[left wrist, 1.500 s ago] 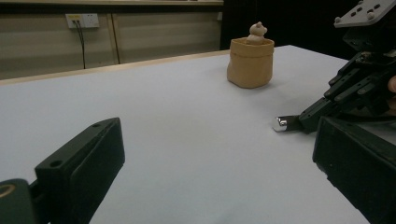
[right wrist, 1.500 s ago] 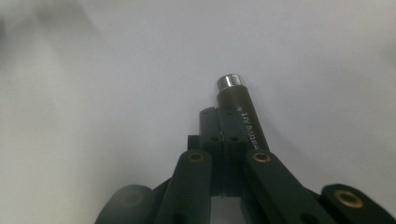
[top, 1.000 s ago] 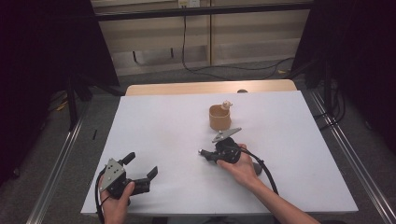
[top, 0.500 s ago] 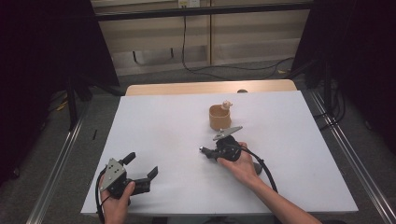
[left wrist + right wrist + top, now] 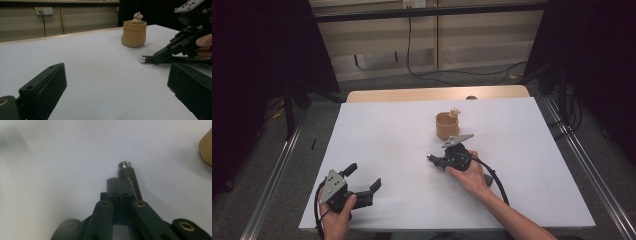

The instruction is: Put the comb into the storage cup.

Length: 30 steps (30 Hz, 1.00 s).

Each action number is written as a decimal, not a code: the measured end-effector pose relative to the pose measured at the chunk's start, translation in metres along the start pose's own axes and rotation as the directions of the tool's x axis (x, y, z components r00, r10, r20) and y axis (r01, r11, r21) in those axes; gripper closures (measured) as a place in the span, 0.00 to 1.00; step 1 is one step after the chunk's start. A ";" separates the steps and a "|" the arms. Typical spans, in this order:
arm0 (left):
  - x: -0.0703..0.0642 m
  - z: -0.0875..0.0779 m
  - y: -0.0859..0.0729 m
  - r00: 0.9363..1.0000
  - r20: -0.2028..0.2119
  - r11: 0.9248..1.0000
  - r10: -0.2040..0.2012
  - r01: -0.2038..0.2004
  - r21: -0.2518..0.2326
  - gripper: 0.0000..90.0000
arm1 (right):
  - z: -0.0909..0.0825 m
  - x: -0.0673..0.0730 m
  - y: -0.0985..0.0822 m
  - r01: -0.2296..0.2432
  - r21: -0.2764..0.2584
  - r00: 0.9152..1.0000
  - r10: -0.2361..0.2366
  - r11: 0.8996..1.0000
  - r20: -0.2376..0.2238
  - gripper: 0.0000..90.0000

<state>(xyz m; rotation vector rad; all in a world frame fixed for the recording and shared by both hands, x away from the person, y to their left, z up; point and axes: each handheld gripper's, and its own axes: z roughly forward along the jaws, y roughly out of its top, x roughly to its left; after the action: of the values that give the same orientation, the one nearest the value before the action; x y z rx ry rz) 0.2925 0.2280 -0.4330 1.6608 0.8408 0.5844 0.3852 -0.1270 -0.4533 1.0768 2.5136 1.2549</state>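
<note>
Pen point(image 5: 130, 182), dark-barrelled with a silver tip, lies flat on the white counter point(image 5: 387, 135), just beside the closed jaws of the right hand-held gripper point(image 5: 434, 159). In the right gripper view we see the two jaws pressed together with nothing between them, and the pen running along their right side, seemingly touching; whether it is pinned or merely alongside we cannot tell. In the left gripper view the silver tip point(image 5: 142, 59) projects past the jaw tips, low on the counter.

The left hand-held gripper point(image 5: 364, 180) rests near the counter's near-left corner, jaws spread wide and empty, well apart from the pen.

A tan pouch point(image 5: 447, 125) stands upright behind the right hand-held gripper, with a small pale figure point(image 5: 454, 112) showing at its rim.

Risks, as we judge them:
- The pen is round and lies free, so a sideways nudge from the shut jaws would likely roll it away.
- Jaws reopened here would straddle the counter, not the barrel; one jaw could press on top of the pen and skid it.
- A grip taken near the tip would leave the long barrel unbalanced, so it may pivot or slip on lifting.
- The pouch is near; a wide swing of the right hand point(image 5: 469, 175) could tip it.
</note>
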 end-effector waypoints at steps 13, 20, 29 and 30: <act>0.000 0.000 0.000 1.000 0.003 1.000 -0.001 0.001 0.001 0.03 | -0.010 0.003 0.002 0.020 -0.031 0.997 -0.022 0.999 -0.077 0.98; 0.001 -0.001 0.000 1.000 0.000 1.000 -0.007 0.007 -0.003 0.03 | -0.022 0.002 0.005 0.023 -0.082 0.994 -0.031 0.996 -0.101 0.84; 0.000 -0.001 0.000 1.000 0.001 1.000 -0.009 0.009 0.000 0.03 | -0.033 0.002 0.007 0.001 -0.109 0.994 -0.013 0.994 -0.109 0.24; 0.000 -0.001 0.000 1.000 0.001 1.000 -0.007 0.007 0.000 0.03 | -0.033 0.002 0.007 -0.001 -0.111 0.994 -0.012 0.994 -0.112 0.19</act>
<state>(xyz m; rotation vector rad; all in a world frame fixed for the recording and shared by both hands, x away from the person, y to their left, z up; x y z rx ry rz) 0.2923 0.2289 -0.4327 1.6575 0.8454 0.5790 0.3741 -0.1445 -0.4260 1.0008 2.4888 1.4738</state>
